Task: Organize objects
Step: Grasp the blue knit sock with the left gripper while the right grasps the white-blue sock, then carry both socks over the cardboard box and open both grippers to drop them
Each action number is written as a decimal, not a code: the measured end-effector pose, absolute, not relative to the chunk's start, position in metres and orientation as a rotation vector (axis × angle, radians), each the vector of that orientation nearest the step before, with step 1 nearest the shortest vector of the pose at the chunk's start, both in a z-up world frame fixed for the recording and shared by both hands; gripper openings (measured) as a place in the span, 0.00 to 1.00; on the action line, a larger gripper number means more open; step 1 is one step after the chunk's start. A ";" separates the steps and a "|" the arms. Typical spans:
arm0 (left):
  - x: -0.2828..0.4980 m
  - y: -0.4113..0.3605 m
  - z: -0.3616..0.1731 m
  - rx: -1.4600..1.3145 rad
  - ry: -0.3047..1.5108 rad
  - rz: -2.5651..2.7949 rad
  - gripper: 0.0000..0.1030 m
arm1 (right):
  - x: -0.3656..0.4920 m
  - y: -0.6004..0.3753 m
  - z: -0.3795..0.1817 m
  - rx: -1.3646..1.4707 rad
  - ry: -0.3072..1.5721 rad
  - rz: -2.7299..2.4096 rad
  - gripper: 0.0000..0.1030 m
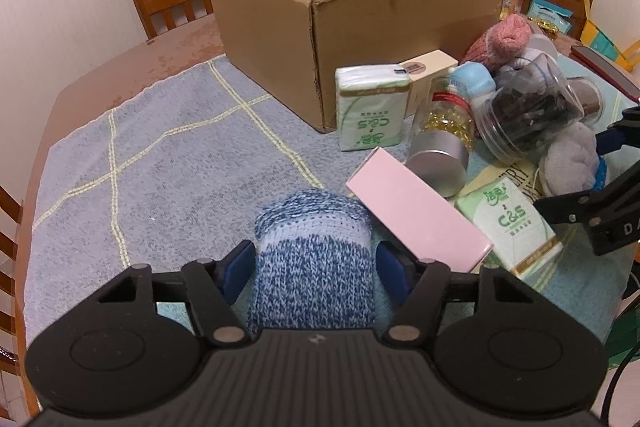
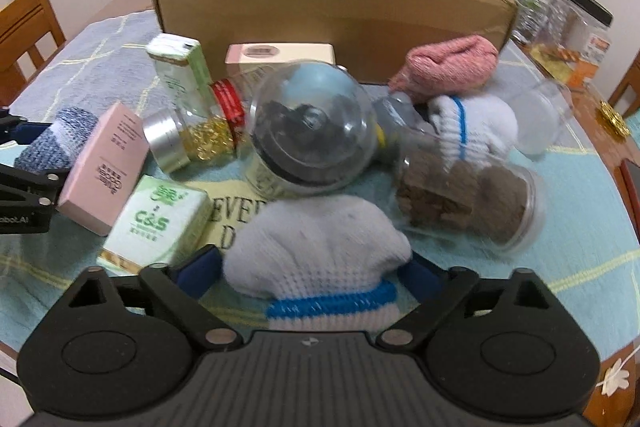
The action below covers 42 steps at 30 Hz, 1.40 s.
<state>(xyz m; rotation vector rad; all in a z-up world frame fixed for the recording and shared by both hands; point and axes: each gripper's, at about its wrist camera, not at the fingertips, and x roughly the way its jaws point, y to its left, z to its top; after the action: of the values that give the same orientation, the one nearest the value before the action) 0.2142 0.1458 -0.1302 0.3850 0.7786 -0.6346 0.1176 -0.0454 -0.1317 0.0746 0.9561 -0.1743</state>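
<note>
Gripping now: the left gripper [image 1: 316,267] is clamping its blue pads on a blue-and-white marled knitted sock roll [image 1: 314,259], jaws partly closed to the roll's width.
Sock roll axis: its long axis is running straight along the fingers, the rounded end pointing forward toward the brown open-topped cardboard box [image 1: 352,39].
Sock roll place: it is sitting low over the grey-blue towel with yellow grid lines [image 1: 160,155], just beside a flat pale pink rectangular carton [image 1: 420,215], which is lying slantwise.
Right side: the right gripper [image 2: 316,275] is pinching a white knitted glove bundle with a blue cuff band [image 2: 320,251], jaws partly closed on it, the cuff lying nearest the camera.
Pile ahead: a clear plastic jar of dark pieces [image 2: 312,143] is lying on its side, with a clear jar of brown pellets [image 2: 468,199] beside it.
Also in the pile: a green-and-white tissue pack marked C&S [image 2: 160,223] is lying flat near the pink carton, and a pink knitted sock roll [image 2: 448,63] is resting on top by the box wall.
Under all: a brown wooden table [image 1: 132,67] is carrying the towel and box.
</note>
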 end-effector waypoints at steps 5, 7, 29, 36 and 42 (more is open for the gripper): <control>0.216 0.146 -0.130 0.372 0.794 -0.644 0.57 | 0.119 -0.045 -0.128 0.067 0.964 -0.177 0.82; 0.217 0.146 -0.129 0.363 0.804 -0.643 0.54 | 0.119 -0.047 -0.126 0.075 0.972 -0.175 0.80; 0.216 0.159 -0.108 0.292 0.909 -0.607 0.52 | 0.100 -0.058 -0.102 0.125 1.015 -0.146 0.75; 0.216 0.165 -0.077 0.250 0.925 -0.629 0.52 | 0.094 -0.058 -0.073 0.079 1.015 -0.146 0.75; 0.218 0.159 -0.041 0.232 0.898 -0.671 0.52 | 0.094 -0.064 -0.040 0.079 0.964 -0.138 0.75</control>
<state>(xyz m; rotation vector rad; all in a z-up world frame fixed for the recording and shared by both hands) 0.2179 0.1587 -0.0414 0.2316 0.8980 -0.6705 0.0942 -0.0640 -0.0395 0.0785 0.9644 -0.1379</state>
